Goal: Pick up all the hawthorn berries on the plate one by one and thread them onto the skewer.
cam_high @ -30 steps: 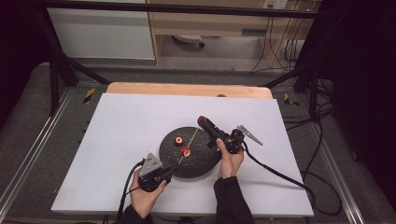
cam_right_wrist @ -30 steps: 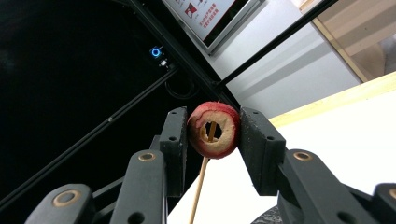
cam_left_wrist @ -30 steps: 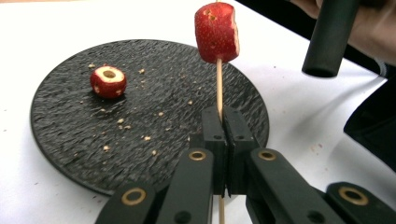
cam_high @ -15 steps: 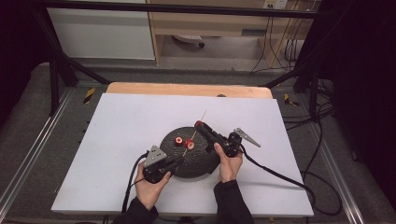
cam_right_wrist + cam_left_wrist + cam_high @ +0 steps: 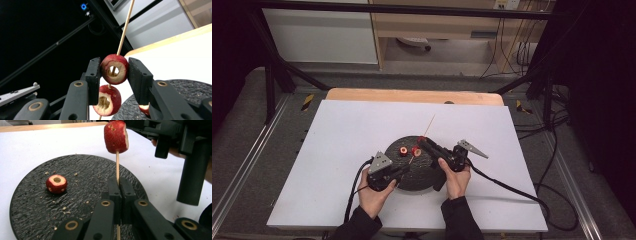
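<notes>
Open white table [image 5: 337, 150] to the left, far side & right of the black plate [image 5: 422, 175]: wide room for a hand to pass. Over the plate it's crowded: left gripper [image 5: 399, 171] clamps a skewer [image 5: 428, 126] that slants up and away, right gripper [image 5: 423, 142] just beside it, pinching a fruit ring [image 5: 114, 69] on the stick. One loose ring [image 5: 403, 150] sits on the plate's left part. Cables trail toward the near edge, both sides.
</notes>
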Available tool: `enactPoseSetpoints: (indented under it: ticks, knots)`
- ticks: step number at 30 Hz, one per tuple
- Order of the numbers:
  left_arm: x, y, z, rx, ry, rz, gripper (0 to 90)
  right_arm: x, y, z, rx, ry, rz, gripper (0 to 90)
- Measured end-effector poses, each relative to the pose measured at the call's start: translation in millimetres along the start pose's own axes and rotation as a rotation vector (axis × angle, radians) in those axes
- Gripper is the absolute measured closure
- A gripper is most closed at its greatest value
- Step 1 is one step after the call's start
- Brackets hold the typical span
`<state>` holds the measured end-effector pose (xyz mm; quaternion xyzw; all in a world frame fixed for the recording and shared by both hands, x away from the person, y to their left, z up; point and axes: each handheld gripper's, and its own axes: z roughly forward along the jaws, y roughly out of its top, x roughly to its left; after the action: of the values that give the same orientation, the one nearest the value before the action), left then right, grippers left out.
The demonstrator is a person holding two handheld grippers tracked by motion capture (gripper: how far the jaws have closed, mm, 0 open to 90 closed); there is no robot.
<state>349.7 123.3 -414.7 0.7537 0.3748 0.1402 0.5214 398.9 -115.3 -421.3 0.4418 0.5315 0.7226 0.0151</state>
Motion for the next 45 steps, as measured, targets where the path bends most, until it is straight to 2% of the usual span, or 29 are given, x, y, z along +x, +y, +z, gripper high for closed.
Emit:
enactPoseSetpoints:
  ticks: [3,7,11,13,14,21,26,31,36,45]
  knots:
    - [2.4,-3.3,-2.7,0.013,-0.002,0.007,88.6,0.7,2.8,-2.2,0.033,-0.014,-0.045,60.7]
    - [7.8,-8.8,-8.7,0.025,-0.004,0.006,88.6,2.1,8.5,-5.9,0.079,-0.026,-0.097,50.3]
    - [14.2,-12.3,-19.4,0.046,0.007,0.026,88.6,2.8,15.8,-10.5,0.143,-0.047,-0.150,40.0]
    - [18.5,-13.5,-25.1,0.056,0.010,0.018,88.6,2.5,19.0,-12.5,0.190,-0.064,-0.175,34.7]
    - [20.5,-14.2,-27.9,0.061,0.012,0.020,88.6,1.9,20.2,-13.4,0.203,-0.080,-0.204,32.5]
    - [32.8,-20.9,-49.3,0.108,0.040,0.070,88.5,-3.5,21.0,-16.5,0.391,-0.162,-0.334,19.0]
    - [43.4,-25.3,-68.2,0.127,0.066,0.097,88.5,-4.7,20.2,-16.2,0.512,-0.202,-0.396,13.4]
    - [55.1,-30.3,-84.4,0.146,0.084,0.103,88.5,-2.7,20.4,-13.7,0.589,-0.218,-0.442,10.3]
    - [60.7,-33.6,-90.2,0.173,0.084,0.115,88.4,0.2,20.2,-7.1,0.670,-0.228,-0.485,8.3]
    - [70.7,-41.3,-94.6,0.189,0.092,0.103,88.4,5.3,19.7,11.3,0.753,-0.239,-0.493,9.0]
